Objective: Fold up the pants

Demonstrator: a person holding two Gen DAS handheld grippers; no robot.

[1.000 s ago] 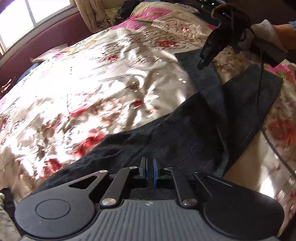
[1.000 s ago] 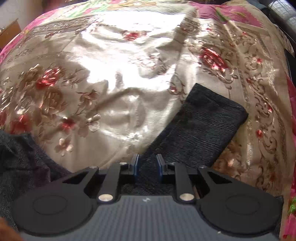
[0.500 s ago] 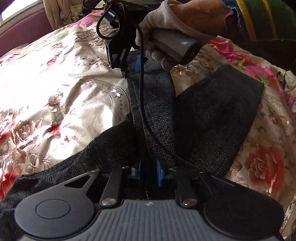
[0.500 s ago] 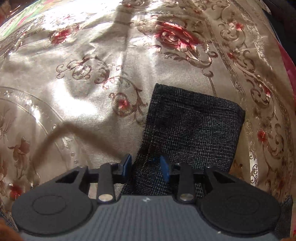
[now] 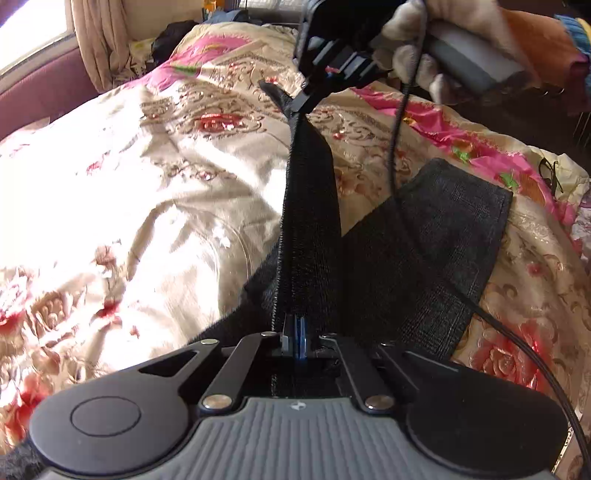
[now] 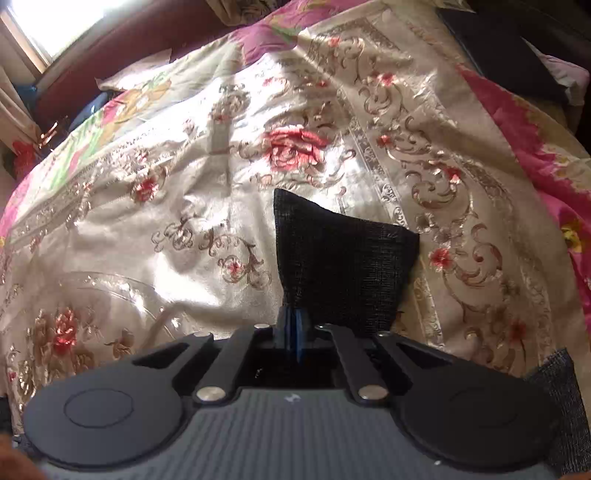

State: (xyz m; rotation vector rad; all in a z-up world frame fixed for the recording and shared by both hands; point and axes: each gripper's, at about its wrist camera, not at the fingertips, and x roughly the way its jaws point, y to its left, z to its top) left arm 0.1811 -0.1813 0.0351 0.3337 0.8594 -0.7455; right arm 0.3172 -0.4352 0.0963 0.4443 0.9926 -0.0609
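- Definitely a home bedroom: shiny floral bedspread (image 6: 332, 147) covering the bed
- curtain (image 5: 99, 40) by a sunny window (image 6: 48, 22)
- clothes heaped (image 5: 166, 37) behind

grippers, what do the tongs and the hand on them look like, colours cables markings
Both tongs, left and right, look alike: black linkage arms with silver rivets, blue finger pads, round black discs either side, and a ribbed grey body with a small white logo. In the left view the right tongs have a grey handle, a black cable trailing down, and a white-gloved hand with an orange sleeve.
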